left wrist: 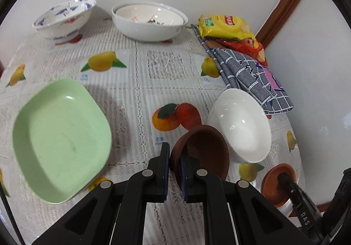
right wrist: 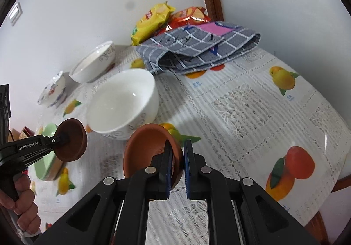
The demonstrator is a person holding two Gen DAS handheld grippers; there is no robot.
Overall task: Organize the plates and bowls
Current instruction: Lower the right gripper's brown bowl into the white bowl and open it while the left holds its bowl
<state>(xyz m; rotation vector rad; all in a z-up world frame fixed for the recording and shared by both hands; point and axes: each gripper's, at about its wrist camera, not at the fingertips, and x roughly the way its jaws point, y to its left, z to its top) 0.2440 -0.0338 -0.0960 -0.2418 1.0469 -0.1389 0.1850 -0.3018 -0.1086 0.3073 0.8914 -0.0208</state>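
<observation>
My left gripper [left wrist: 175, 157] is shut on the rim of a small dark brown bowl [left wrist: 201, 150], which hangs tilted above the table. My right gripper [right wrist: 177, 150] is shut on the rim of a small terracotta bowl [right wrist: 149, 148], also lifted off the cloth. Each view shows the other hand's bowl: the terracotta bowl [left wrist: 278, 185] at lower right, the brown bowl [right wrist: 72, 139] at left. A plain white bowl [left wrist: 241, 124] stands just beyond both. A green square plate [left wrist: 61, 139] lies to the left.
At the back by the wall stand a blue-patterned bowl [left wrist: 65, 17] and two nested large white bowls [left wrist: 149, 21]. Snack bags [left wrist: 226, 25] and a folded grey checked cloth [left wrist: 252, 76] lie at the right. A hand [right wrist: 24, 201] grips the left tool's handle.
</observation>
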